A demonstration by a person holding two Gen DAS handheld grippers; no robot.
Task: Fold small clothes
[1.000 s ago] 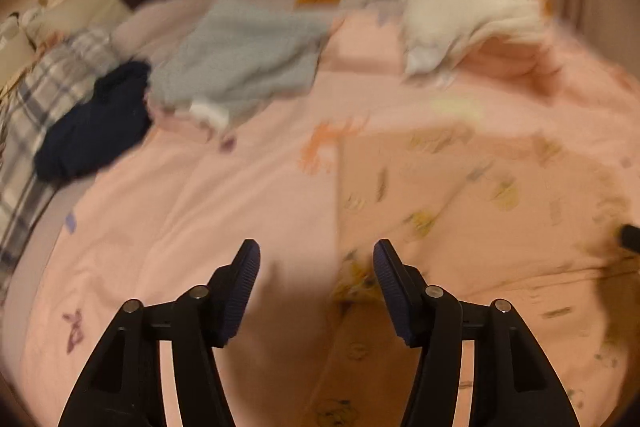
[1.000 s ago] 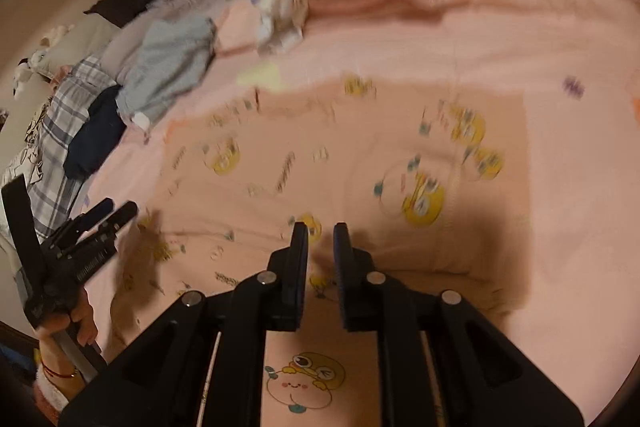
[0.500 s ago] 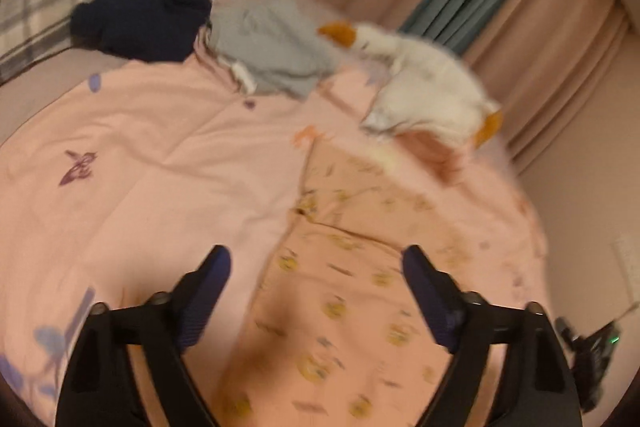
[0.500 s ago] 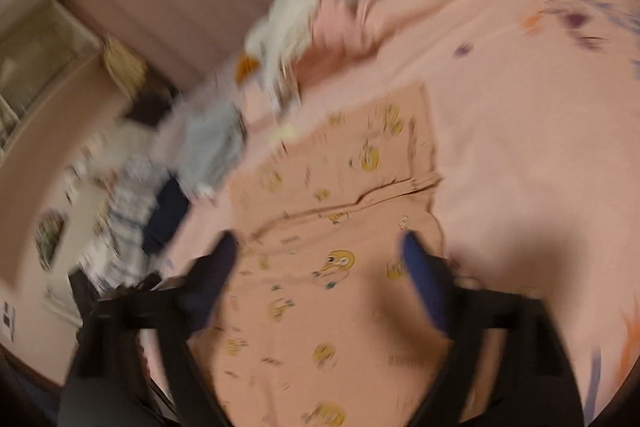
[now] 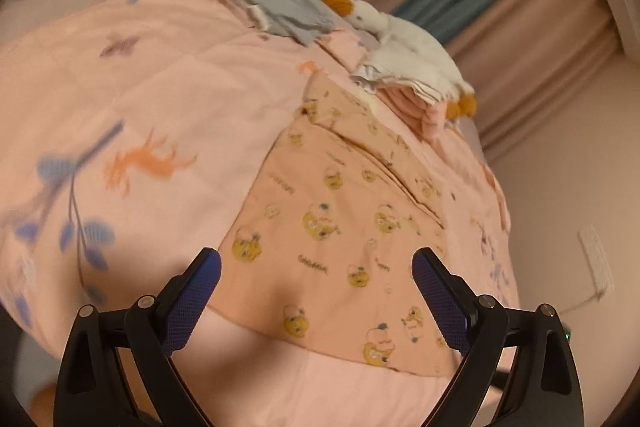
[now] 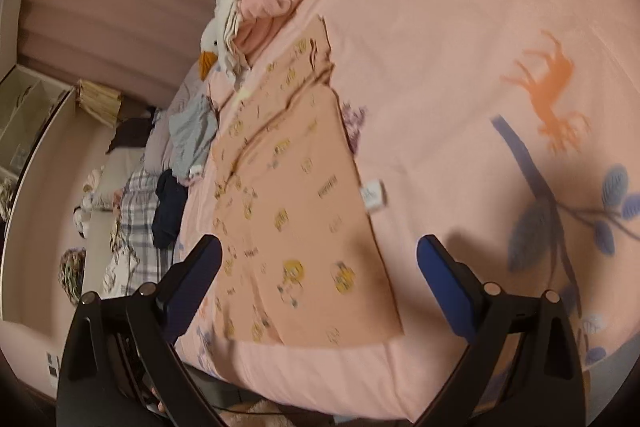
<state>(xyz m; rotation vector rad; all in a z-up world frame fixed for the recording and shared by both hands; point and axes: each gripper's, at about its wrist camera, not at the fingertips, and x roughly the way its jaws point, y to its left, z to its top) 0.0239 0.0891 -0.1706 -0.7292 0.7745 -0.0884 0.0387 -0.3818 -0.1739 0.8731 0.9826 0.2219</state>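
Goose plush (image 5: 404, 43) beyond garment (image 5: 344, 223) (unobstructed)

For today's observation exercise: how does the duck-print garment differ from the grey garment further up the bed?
The duck-print garment is peach with yellow ducks; the grey garment is plain. The duck-print garment lies spread flat with straight edges, while the grey garment sits crumpled. Both rest on the pink bedspread.

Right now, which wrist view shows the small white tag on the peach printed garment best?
The right wrist view: the white tag sticks out from the peach printed garment at its right edge, unobstructed. In the left wrist view the garment shows, but no tag is visible.
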